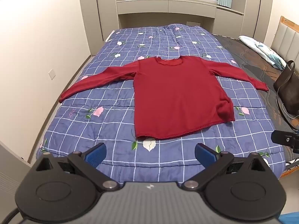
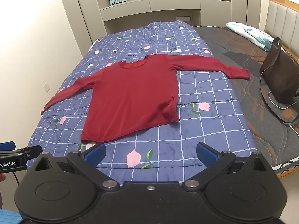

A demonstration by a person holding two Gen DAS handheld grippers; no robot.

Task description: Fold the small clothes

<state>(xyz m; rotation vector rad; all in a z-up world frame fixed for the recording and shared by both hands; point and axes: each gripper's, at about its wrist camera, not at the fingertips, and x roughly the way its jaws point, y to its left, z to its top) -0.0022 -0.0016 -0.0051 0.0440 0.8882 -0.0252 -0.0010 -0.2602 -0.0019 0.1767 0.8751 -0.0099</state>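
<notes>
A dark red long-sleeved top (image 1: 177,97) lies flat on the blue checked quilt (image 1: 104,97), neck away from me, both sleeves spread out to the sides. It also shows in the right wrist view (image 2: 134,97). My left gripper (image 1: 150,154) is open and empty, just short of the hem's near-left corner. My right gripper (image 2: 151,154) is open and empty, near the hem, a little right of the top's middle. Each gripper's edge shows in the other's view.
A dark brown bag (image 2: 280,78) with a white cable stands on the bare mattress (image 2: 243,97) at the right. A pillow (image 2: 250,33) lies by the headboard. A wall runs along the bed's left side (image 1: 37,56).
</notes>
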